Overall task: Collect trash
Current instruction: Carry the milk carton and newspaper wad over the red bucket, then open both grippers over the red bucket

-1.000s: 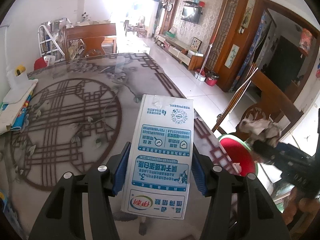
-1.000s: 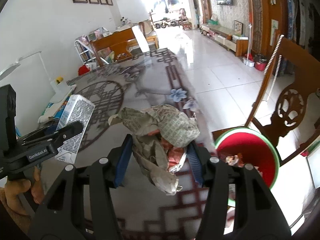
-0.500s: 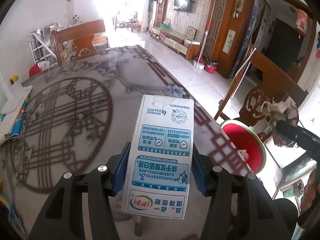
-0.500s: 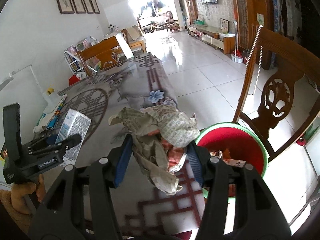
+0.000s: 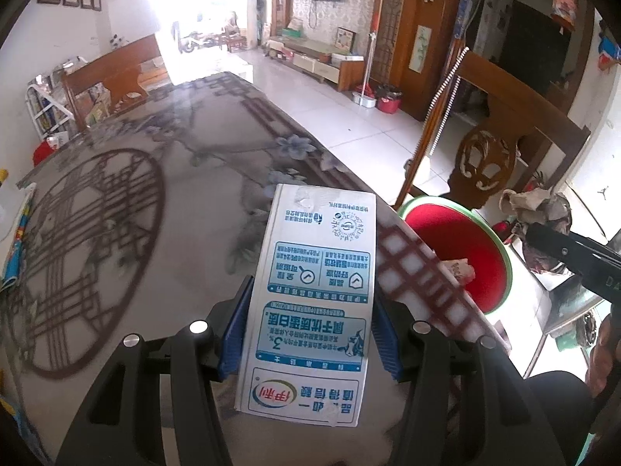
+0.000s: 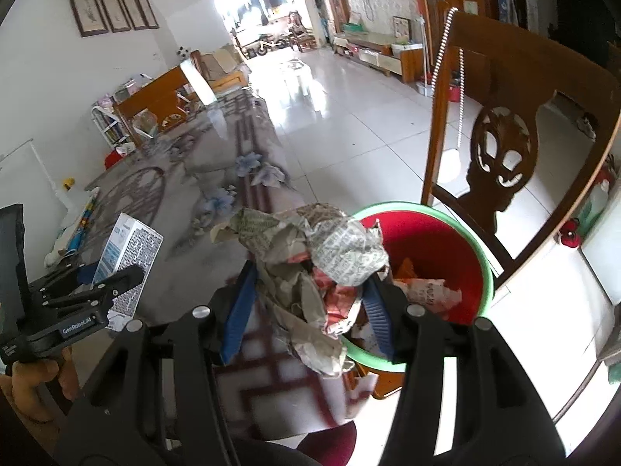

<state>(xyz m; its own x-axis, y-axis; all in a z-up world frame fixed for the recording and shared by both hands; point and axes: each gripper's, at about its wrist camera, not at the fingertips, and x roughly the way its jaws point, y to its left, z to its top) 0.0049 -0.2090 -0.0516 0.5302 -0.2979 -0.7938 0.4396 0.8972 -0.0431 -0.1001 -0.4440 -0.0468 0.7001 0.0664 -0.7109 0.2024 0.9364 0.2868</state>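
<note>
My left gripper [image 5: 310, 310] is shut on a white and blue milk carton [image 5: 314, 295], held above the patterned table [image 5: 163, 209] near its right edge. In the right wrist view the same carton [image 6: 130, 252] shows at the left in the left gripper [image 6: 112, 283]. My right gripper [image 6: 308, 295] is shut on a wad of crumpled newspaper [image 6: 314, 256], which hangs over the table's edge beside the red bin with a green rim [image 6: 427, 240]. The bin [image 5: 462, 256] holds some paper scraps. The wad [image 5: 539, 209] appears at the right of the left wrist view.
A carved wooden chair [image 6: 508, 147] stands just behind the bin. Books and a lamp base [image 5: 11, 225] lie at the table's far left side. A white tiled floor [image 6: 349, 116] stretches beyond the table. A person's hand [image 6: 27, 376] grips the left tool.
Both grippers have moved right and lower toward the bin, which now looks larger and nearer. The carton and the newspaper wad stay clamped as before.
</note>
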